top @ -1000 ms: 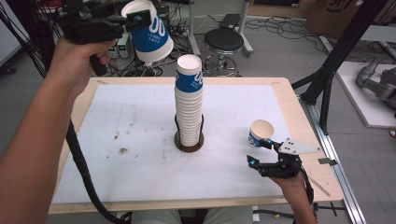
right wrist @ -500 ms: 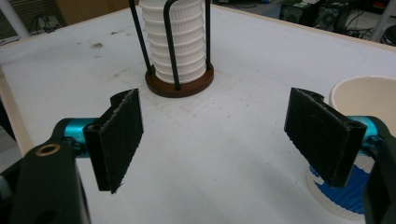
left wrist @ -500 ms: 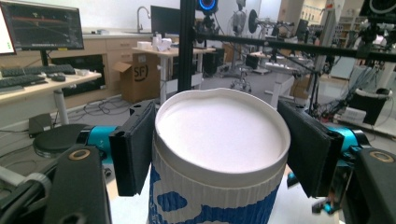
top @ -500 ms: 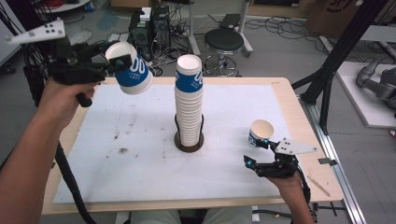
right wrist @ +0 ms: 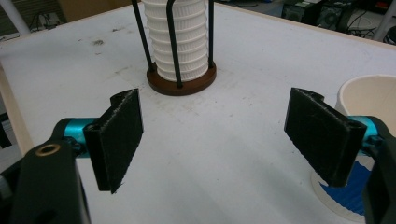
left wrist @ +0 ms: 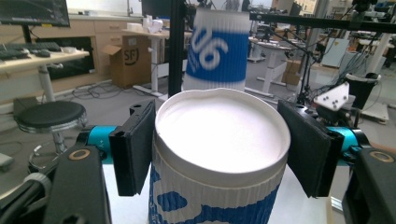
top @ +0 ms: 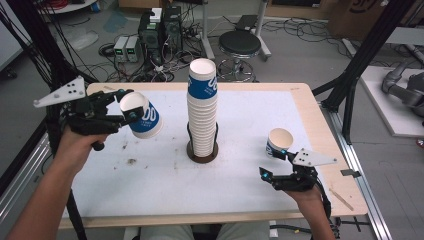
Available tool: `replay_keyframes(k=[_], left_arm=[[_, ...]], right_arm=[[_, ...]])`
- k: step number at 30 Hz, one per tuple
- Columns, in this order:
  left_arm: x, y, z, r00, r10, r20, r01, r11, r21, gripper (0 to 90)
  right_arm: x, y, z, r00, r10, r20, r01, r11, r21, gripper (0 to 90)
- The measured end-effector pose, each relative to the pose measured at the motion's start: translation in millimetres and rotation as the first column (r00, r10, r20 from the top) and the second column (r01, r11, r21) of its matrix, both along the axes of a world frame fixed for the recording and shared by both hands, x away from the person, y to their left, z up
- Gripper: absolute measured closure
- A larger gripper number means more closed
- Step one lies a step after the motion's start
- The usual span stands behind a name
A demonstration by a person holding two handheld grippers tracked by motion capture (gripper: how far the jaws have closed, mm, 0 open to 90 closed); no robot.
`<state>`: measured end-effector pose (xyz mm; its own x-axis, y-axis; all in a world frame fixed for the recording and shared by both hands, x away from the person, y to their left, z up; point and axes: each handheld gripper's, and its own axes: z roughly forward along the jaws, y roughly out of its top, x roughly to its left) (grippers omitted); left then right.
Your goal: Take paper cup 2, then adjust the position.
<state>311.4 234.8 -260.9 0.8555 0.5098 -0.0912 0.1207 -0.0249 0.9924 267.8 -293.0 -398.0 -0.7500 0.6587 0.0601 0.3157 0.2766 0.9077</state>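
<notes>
Left gripper (top: pixel 131 113): its two black jaws clamp the ribbed wall of a white-and-blue paper cup (top: pixel 141 115) just below the rim, the cup tilted and held in the air above the white table mat (top: pixel 150 175), left of the tall stack of matching paper cups (top: pixel 202 110) standing in a round brown wire-post holder (top: pixel 202 152). Right gripper (top: pixel 278 162): jaws spread wide and empty, low over the mat, with a second upright white-and-blue paper cup (top: pixel 279 142) just beside one jaw
</notes>
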Motion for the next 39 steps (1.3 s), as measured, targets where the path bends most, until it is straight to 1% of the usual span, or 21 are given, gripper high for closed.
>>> replay_keyframes(k=[3, 4, 5, 7, 9, 10, 12, 16, 19, 23, 27, 29, 30, 31, 32, 34, 39], left_arm=[[-1.1, -1.9, -13.2, 0.9999, -0.003, -0.014, 0.003, 1.0000, 0.000, 31.0], [-1.5, -2.4, -16.0, 0.9999, -0.003, -0.016, 0.003, 1.0000, 0.000, 31.0], [-2.6, -3.5, -20.5, 0.9998, -0.004, -0.019, 0.004, 1.0000, -0.002, 31.0], [-4.0, -5.7, -27.6, 0.9998, -0.006, -0.021, 0.006, 1.0000, -0.003, 31.0], [-5.5, -8.2, -34.4, 0.9996, -0.007, -0.026, 0.007, 0.9999, 0.007, 31.0], [-6.2, -9.4, -37.4, 0.9996, -0.009, -0.025, 0.010, 0.9999, 0.013, 31.0], [-7.6, -11.3, -42.9, 0.9995, -0.015, -0.027, 0.016, 0.9998, 0.011, 31.0], [-9.5, -14.9, -52.7, 0.9993, -0.026, -0.028, 0.026, 0.9997, 0.004, 31.0], [-11.7, -17.6, -57.7, 0.9992, -0.028, -0.028, 0.027, 0.9996, -0.003, 31.0], [-14.1, -22.1, -62.8, 0.9990, -0.035, -0.028, 0.035, 0.9993, -0.012, 31.1], [-13.5, -26.5, -67.3, 0.9980, -0.047, -0.042, 0.046, 0.9989, -0.009, 31.0], [-13.2, -28.2, -69.3, 0.9975, -0.053, -0.046, 0.053, 0.9986, -0.007, 31.1], [-13.3, -29.2, -70.2, 0.9973, -0.056, -0.048, 0.055, 0.9984, -0.008, 31.0], [-13.3, -30.2, -71.2, 0.9970, -0.060, -0.049, 0.060, 0.9982, -0.005, 31.0], [-13.3, -31.2, -72.3, 0.9966, -0.064, -0.051, 0.064, 0.9979, -0.004, 31.0], [-13.5, -33.5, -74.7, 0.9961, -0.069, -0.054, 0.069, 0.9976, -0.004, 31.0], [-13.5, -41.0, -84.0, 0.9941, -0.089, -0.062, 0.089, 0.9961, -0.002, 31.0]], right_arm=[[-0.1, 1.2, -0.1, 1.0000, 0.001, -0.006, -0.001, 1.000, 0.002, 20.0], [0.5, 1.6, -0.2, 1.0000, 0.005, -0.002, -0.005, 1.000, -0.001, 20.0], [0.2, 2.2, -0.1, 0.9999, 0.004, -0.010, -0.004, 1.000, 0.003, 20.0], [1.8, 3.5, -0.7, 0.9999, 0.010, -0.004, -0.010, 1.000, 0.005, 19.9], [2.2, 5.0, -0.5, 0.9999, 0.013, -0.006, -0.013, 1.000, 0.001, 20.0], [2.1, 5.8, -0.2, 0.9999, 0.015, -0.006, -0.015, 1.000, 0.005, 20.0], [2.1, 6.2, 0.7, 0.9999, 0.013, 0.003, -0.013, 1.000, 0.009, 20.0], [2.8, 6.2, 0.5, 1.0000, 0.009, -0.002, -0.009, 1.000, 0.016, 20.0], [3.1, 7.1, -0.3, 1.0000, 0.008, -0.003, -0.008, 1.000, 0.013, 20.0], [1.8, 8.5, -0.3, 0.9998, 0.021, -0.005, -0.021, 1.000, 0.013, 20.0], [1.8, 8.3, 3.0, 0.9997, 0.022, 0.007, -0.022, 0.998, 0.050, 19.9], [2.3, 9.0, 2.8, 0.9996, 0.026, 0.014, -0.027, 0.998, 0.048, 20.0], [1.9, 9.6, 2.7, 0.9996, 0.027, 0.006, -0.027, 0.999, 0.046, 19.9], [2.3, 10.1, 2.5, 0.9995, 0.030, 0.011, -0.031, 0.999, 0.045, 20.0], [1.9, 10.7, 2.6, 0.9995, 0.032, 0.005, -0.032, 0.998, 0.047, 20.0], [1.9, 11.3, 2.9, 0.9994, 0.035, 0.007, -0.035, 0.998, 0.047, 20.0], [0.7, 14.3, 3.4, 0.9986, 0.050, 0.013, -0.051, 0.997, 0.050, 20.0]])
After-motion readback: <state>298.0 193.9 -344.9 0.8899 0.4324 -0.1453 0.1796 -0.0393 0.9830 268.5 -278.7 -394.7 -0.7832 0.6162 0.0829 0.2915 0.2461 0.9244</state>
